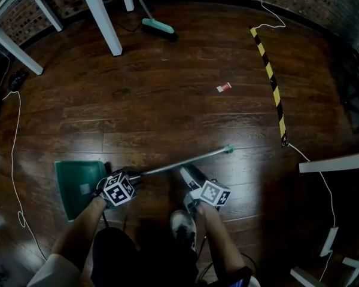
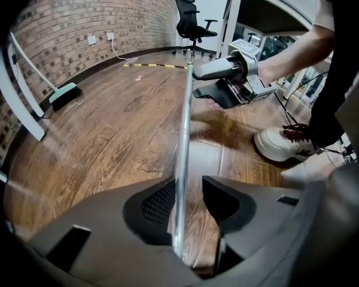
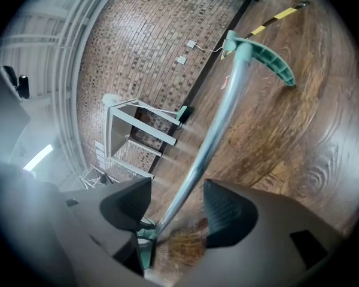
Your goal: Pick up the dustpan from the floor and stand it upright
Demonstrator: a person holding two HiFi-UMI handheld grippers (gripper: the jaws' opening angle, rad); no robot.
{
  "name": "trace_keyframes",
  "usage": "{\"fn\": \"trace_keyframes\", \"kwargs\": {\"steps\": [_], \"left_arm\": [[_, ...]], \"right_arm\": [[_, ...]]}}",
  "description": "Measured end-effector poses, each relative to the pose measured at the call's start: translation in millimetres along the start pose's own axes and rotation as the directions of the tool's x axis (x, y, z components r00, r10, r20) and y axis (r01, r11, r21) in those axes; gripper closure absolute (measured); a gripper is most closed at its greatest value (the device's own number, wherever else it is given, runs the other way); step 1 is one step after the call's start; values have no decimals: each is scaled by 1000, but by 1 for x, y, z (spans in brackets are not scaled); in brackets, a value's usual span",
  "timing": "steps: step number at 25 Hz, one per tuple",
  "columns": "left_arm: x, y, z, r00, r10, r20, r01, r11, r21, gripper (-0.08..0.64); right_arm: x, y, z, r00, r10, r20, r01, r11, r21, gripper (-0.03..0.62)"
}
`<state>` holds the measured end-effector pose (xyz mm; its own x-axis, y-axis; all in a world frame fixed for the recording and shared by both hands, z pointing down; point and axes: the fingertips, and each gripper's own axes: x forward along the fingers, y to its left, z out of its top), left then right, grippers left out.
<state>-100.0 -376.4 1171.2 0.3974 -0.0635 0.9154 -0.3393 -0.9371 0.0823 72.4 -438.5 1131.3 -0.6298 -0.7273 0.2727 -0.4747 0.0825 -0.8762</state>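
The green dustpan [image 1: 78, 184] lies flat on the wooden floor at the lower left. Its long metal handle [image 1: 185, 162] runs up to the right and ends in a green grip [image 1: 228, 149]. My left gripper [image 1: 131, 176] points down at the handle close to the pan. In the left gripper view the handle [image 2: 184, 130] passes between the open jaws of the left gripper [image 2: 188, 187], against the left pad and clear of the right one. My right gripper [image 1: 188, 173] sits further along the handle. Its view shows the handle [image 3: 215, 136] and grip [image 3: 269, 55] between the open jaws of the right gripper [image 3: 176, 199].
A teal broom [image 1: 158, 27] and white table legs [image 1: 102, 23] stand at the back. A yellow-black tape strip [image 1: 269, 70] and a red scrap [image 1: 224, 87] lie on the floor. A white cable [image 1: 15, 160] runs at the left. The person's shoe [image 1: 182, 223] is just behind the grippers.
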Motion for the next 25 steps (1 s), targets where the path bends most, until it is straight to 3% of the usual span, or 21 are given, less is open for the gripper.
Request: {"fn": "trace_keyframes", "kwargs": {"steps": [8, 11, 12, 14, 15, 19, 25], "left_arm": [[7, 14, -6, 999, 32, 5, -31, 996, -87, 405], [13, 14, -13, 999, 26, -21, -28, 994, -102, 405], [15, 13, -15, 999, 29, -31, -31, 995, -98, 405], [20, 14, -19, 998, 49, -47, -52, 996, -72, 407], [21, 16, -20, 996, 63, -57, -65, 997, -43, 437], [21, 15, -20, 992, 90, -91, -82, 993, 87, 446], [-3, 17, -7, 993, 114, -30, -112, 991, 72, 446]], "right_arm": [[15, -10, -3, 1000, 0, -12, 0, 1000, 26, 311], [21, -13, 1, 1000, -15, -1, 15, 1000, 26, 423], [22, -14, 2, 1000, -23, 2, 23, 999, 29, 478], [23, -16, 3, 1000, -26, 4, 26, 999, 39, 486], [23, -17, 3, 1000, -26, 3, 26, 999, 41, 488], [22, -12, 6, 999, -32, 11, 31, 998, 48, 492], [16, 30, 27, 998, 1, 56, 0, 1000, -20, 492]]}}
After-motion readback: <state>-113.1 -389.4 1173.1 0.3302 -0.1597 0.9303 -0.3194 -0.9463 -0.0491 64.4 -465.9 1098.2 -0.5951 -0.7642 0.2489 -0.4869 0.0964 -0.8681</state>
